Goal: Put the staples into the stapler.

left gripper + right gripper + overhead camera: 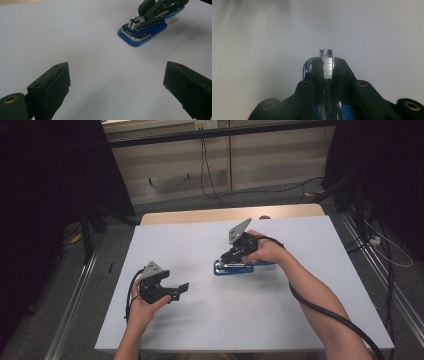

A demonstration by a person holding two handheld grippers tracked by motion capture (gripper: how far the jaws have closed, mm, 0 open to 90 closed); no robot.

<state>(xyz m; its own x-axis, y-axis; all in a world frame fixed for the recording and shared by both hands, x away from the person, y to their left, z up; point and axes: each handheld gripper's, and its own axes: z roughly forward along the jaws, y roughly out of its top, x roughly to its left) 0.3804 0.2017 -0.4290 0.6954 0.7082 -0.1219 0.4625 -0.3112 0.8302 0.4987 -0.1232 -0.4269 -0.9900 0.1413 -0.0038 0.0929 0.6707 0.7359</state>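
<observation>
A blue stapler (234, 268) with a chrome front plate lies near the middle of the white table (300, 320). My right gripper (230, 257) comes in from the right and is shut on the stapler's metal staple rail. In the right gripper view, the right gripper (328, 61) has a black finger (315, 68) pressed against each side of the stapler (327, 70). The left gripper (181, 290) rests low at the table's left, pointing right towards the stapler. Its jaws stand wide apart in the left gripper view, left gripper (116, 75) holding nothing, with the stapler (142, 33) farther off.
A wooden table edge (225, 214) shows behind the white sheet. Cables run over the grey floor (260, 192) at the back. Metal rails (75, 290) flank the table on both sides, and dark curtains stand at the left and right.
</observation>
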